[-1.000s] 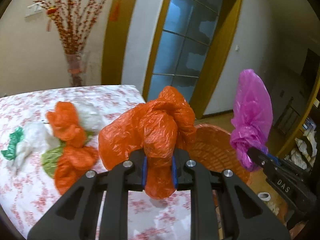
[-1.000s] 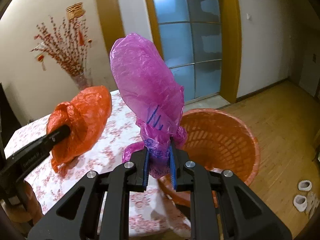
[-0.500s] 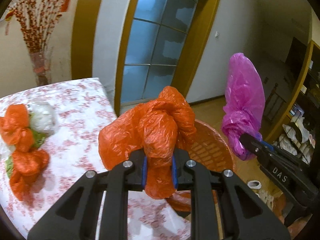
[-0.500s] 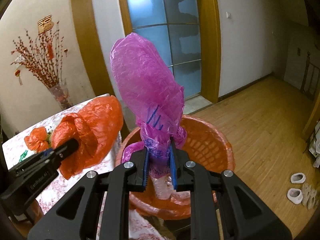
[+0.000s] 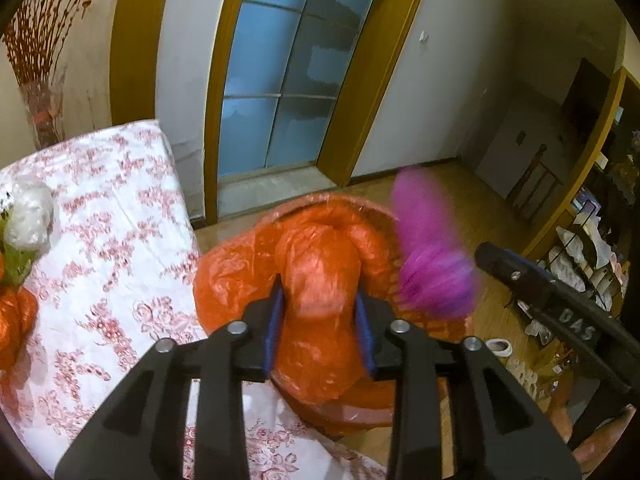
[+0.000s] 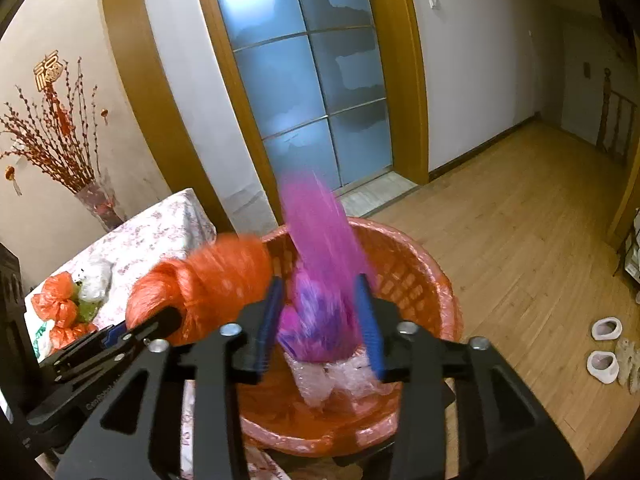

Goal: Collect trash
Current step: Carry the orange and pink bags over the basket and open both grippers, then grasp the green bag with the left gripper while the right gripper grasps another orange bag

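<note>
Two grippers hang over an orange basket (image 6: 412, 276) that stands on the wooden floor (image 6: 520, 208) just beside the corner of a table under a flowered cloth (image 5: 112, 216). The left gripper (image 5: 318, 320) has its jaws opening; an orange bag (image 5: 316, 276) is between the blue pads (image 5: 274, 328) and looks blurred, and whether the pads press on it cannot be told for sure, though a narrow gap shows on each side. Seen from the right wrist, that orange bag sits at nine o'clock of the basket's rim, streaked with motion.

The right gripper (image 6: 320, 316) also has its jaws opening. A magenta bag (image 6: 320, 264) is between its blue fingers (image 6: 368, 320), blurred into vertical streaks, with clear gaps on both sides, so it is released rather than clamped. It hangs over the basket's mouth, above clear crumpled plastic (image 6: 332, 380) lying in the basket's bottom. In the left wrist view the magenta bag shows at three o'clock of the orange bag, near the tip of the right gripper.

On the cloth, at nine o'clock of the left wrist view, more bundles lie together: a white bag (image 5: 28, 216), a green scrap (image 5: 16, 260) and another orange bundle (image 5: 16, 328). A vase with red branches (image 6: 96, 200) stands at the table's far edge, by the wall. A glass door (image 6: 304, 80) stands at twelve o'clock.
</note>
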A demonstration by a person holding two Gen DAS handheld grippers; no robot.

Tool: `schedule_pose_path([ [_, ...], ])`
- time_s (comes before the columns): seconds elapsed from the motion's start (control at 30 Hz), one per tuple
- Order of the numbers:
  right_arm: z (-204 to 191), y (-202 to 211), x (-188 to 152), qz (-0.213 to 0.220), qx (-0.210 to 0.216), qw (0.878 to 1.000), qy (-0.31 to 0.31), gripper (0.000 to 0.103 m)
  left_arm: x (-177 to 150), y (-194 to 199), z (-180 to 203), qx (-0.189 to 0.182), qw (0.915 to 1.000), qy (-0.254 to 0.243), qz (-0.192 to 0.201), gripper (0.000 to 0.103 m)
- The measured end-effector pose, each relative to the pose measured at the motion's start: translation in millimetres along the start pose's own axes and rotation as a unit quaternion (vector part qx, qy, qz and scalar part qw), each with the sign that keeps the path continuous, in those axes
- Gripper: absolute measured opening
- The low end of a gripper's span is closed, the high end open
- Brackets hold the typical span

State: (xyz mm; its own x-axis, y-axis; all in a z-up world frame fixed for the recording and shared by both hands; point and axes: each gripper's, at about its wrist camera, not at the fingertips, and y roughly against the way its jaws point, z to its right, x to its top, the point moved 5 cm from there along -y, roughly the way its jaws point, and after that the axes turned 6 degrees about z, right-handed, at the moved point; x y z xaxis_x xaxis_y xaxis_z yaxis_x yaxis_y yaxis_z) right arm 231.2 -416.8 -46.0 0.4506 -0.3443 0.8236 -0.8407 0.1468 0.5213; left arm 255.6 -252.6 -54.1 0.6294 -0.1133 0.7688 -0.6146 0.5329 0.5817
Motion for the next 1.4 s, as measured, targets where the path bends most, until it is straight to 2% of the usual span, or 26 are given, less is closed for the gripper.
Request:
schedule_pose_path([
  [0.2,9,-2,-3,-0.004,-0.013,1.000,-0.002,0.045,-7,-2,-13,0.011,0.9999,0.004,-0.007,0.042],
  [0.4,0,3,-1,0.003,-0.014,1.000,0.016,0.046,-6,15,-34,0.049,0.9988,0.003,0.008,0.046],
  [0.6,-28,7,-3,0.006,0.002,0.999,0.042,0.046,-8,51,-67,0.087,0.9957,0.005,0.031,0.046],
  [0.87,-94,12,-14,-0.004,0.060,0.994,0.086,0.046,-11,123,-117,0.148,0.9857,0.007,0.081,0.046],
  [1.03,-145,10,-27,-0.016,0.102,0.988,0.113,0.046,-19,169,-164,0.196,0.9751,0.025,0.102,0.050],
  [1.13,-179,9,-37,-0.028,0.134,0.983,0.126,0.046,-23,194,-200,0.230,0.9660,0.045,0.109,0.050],
  [1.23,-217,4,-46,-0.044,0.168,0.975,0.140,0.046,-30,218,-245,0.270,0.9542,0.068,0.109,0.050],
  [1.4,-284,-13,-67,-0.082,0.216,0.960,0.159,0.046,-39,247,-306,0.316,0.9363,0.106,0.110,0.050],
])
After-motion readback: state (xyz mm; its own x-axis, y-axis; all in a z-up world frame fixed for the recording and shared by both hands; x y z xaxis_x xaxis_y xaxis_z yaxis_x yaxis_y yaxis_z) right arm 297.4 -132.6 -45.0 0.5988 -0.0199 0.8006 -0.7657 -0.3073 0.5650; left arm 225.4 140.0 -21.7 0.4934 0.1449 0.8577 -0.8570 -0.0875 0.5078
